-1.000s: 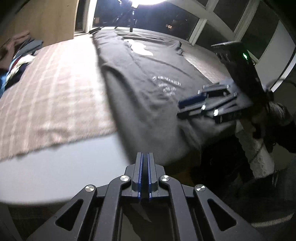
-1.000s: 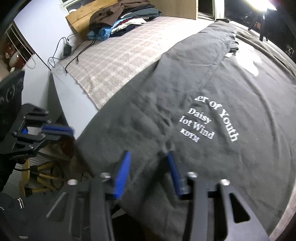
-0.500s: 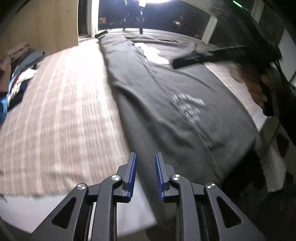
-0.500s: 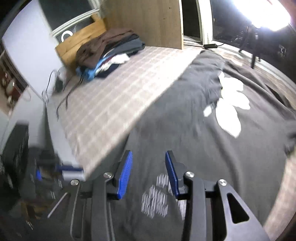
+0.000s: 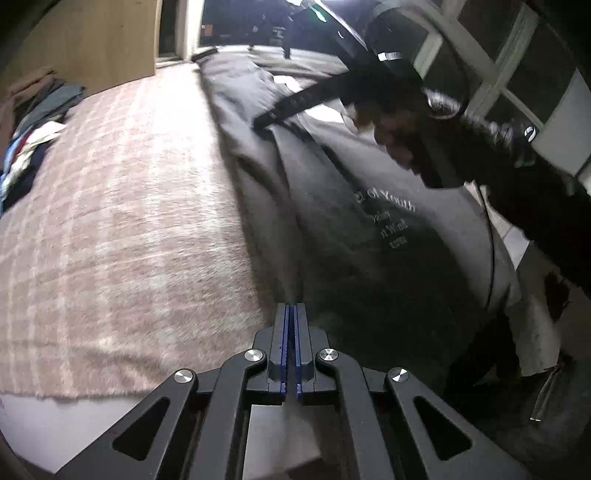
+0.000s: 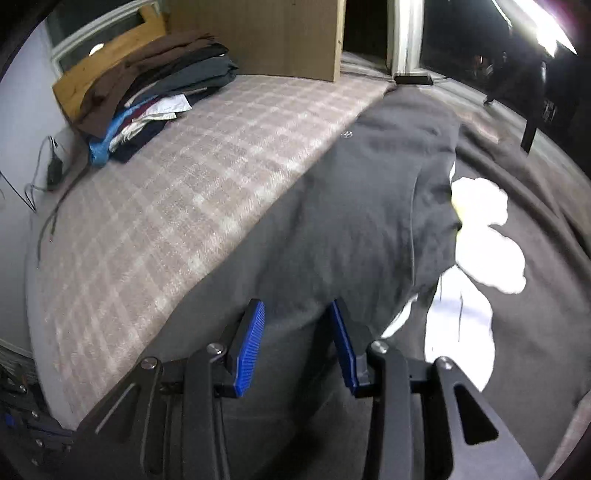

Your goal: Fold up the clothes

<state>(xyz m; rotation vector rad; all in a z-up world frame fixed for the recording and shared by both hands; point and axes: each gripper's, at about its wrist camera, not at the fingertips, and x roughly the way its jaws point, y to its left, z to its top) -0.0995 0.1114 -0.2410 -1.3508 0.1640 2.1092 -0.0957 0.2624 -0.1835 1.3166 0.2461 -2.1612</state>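
A room in a home, seen at night. A bed or wide table is spread with a checked blanket [image 6: 177, 206], and a pile of clothes [image 6: 155, 92] sits at its far corner. Dark windows [image 5: 491, 62] with white frames line one side (a bright lamp [image 6: 546, 26] glares by them). A charger and cable [image 6: 51, 173] hang at the wall.
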